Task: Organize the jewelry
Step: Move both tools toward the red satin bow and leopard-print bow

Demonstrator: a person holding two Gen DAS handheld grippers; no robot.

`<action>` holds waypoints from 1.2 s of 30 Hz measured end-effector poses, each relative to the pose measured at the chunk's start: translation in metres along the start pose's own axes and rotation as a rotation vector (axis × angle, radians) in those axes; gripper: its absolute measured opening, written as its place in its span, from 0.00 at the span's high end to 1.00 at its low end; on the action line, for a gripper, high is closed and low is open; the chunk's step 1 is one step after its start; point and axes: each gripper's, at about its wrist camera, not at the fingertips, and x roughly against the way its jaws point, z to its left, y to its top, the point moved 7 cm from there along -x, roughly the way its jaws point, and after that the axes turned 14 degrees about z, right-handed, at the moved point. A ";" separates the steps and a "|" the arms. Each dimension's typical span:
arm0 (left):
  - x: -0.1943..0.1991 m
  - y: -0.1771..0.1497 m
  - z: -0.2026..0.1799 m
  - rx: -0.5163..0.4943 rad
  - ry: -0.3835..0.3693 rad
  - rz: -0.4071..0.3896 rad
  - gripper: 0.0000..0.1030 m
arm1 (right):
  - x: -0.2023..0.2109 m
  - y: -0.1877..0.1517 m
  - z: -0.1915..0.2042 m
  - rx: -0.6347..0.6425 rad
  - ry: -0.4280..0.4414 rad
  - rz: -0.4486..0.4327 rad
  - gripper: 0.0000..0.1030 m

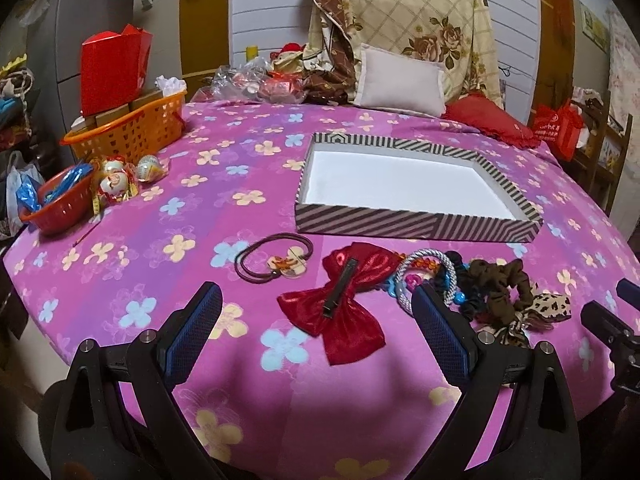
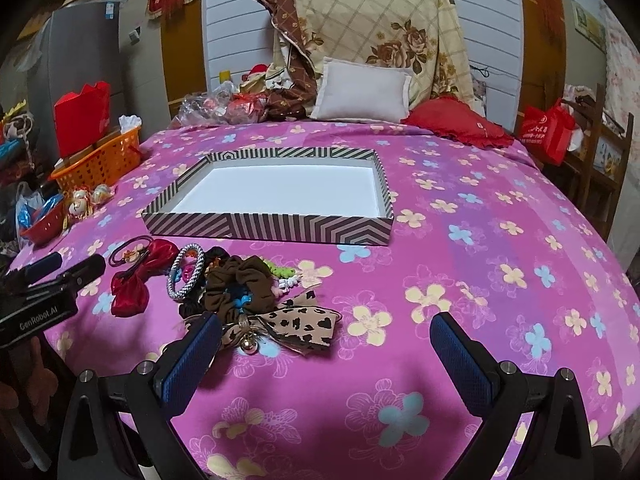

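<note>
Holding nothing — two grippers, left gripper [image 1: 316, 320] and right gripper [image 2: 326, 344]; one striped box [image 1: 416, 226].

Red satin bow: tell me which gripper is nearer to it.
Left. The left gripper is open right around the red satin bow; the right gripper hovers open further right, by the leopard-print bow.

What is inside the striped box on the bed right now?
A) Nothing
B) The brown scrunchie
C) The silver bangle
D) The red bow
A: the striped box shows only its bare white bottom, while the red bow, brown scrunchie and silver bangle lie on the bedspread in front of it.
</note>
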 end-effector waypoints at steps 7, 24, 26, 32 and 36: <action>-0.003 -0.003 -0.001 0.006 -0.004 0.015 0.07 | -0.004 0.000 -0.003 -0.015 0.020 0.002 0.00; -0.009 -0.006 0.007 0.018 0.002 0.031 0.07 | -0.013 -0.005 0.001 0.013 0.017 0.037 0.00; -0.011 -0.006 0.009 0.021 0.000 0.036 0.07 | -0.013 -0.006 0.003 0.018 0.023 0.034 0.00; -0.017 -0.008 0.012 0.030 -0.002 0.054 0.07 | -0.015 -0.007 0.007 0.034 0.045 0.032 0.00; -0.021 -0.009 0.013 0.035 -0.002 0.072 0.07 | -0.015 -0.005 0.011 0.050 0.059 0.029 0.00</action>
